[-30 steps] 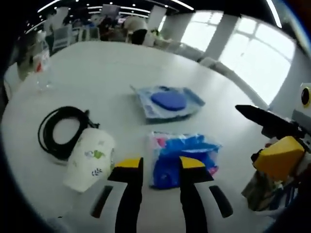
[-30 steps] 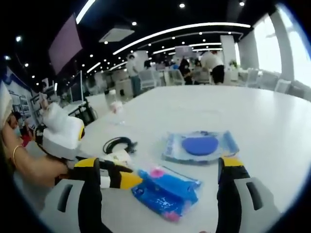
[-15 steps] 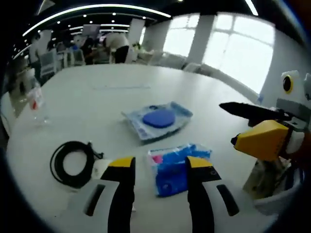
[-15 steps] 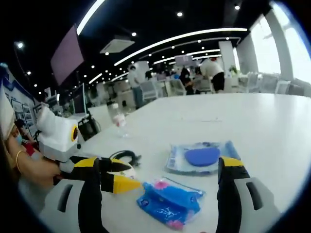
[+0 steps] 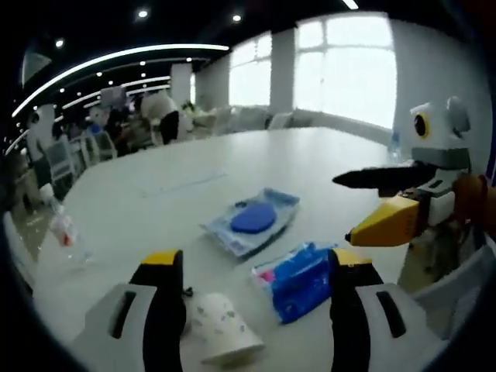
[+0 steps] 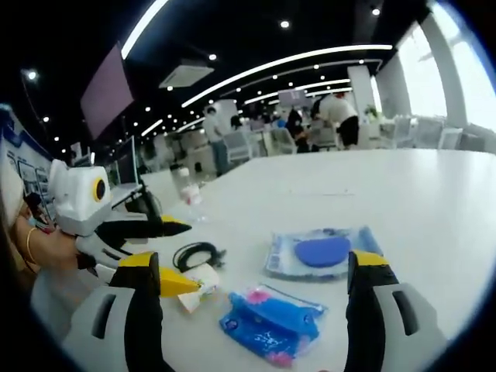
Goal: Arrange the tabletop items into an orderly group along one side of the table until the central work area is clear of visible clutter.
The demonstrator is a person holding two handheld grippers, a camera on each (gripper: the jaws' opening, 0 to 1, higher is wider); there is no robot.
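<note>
On the white table (image 5: pixel 232 155) a paper cup (image 5: pixel 221 337) lies on its side, low between the jaws of my open left gripper (image 5: pixel 254 263), which touch nothing. Beyond it are a crumpled blue packet (image 5: pixel 298 279) and a flat clear packet holding a blue disc (image 5: pixel 252 221). My right gripper (image 5: pixel 345 207) comes in from the right, jaws apart. In the right gripper view my right gripper (image 6: pixel 254 262) is open and empty over the blue packet (image 6: pixel 271 322), with the disc packet (image 6: pixel 322 252), cup (image 6: pixel 198 288) and black cable coil (image 6: pixel 194 254) ahead. The left gripper (image 6: pixel 190 256) is at the left.
A plastic bottle (image 5: pixel 66 232) stands near the table's left edge, also far off as the bottle (image 6: pixel 184 186). A hand (image 6: pixel 46 248) holds the left gripper. People and chairs fill the room behind the table (image 6: pixel 403 186).
My left gripper has opened much wider and lifted back; its view now looks flatter across the table. The right gripper stays open and almost still.
</note>
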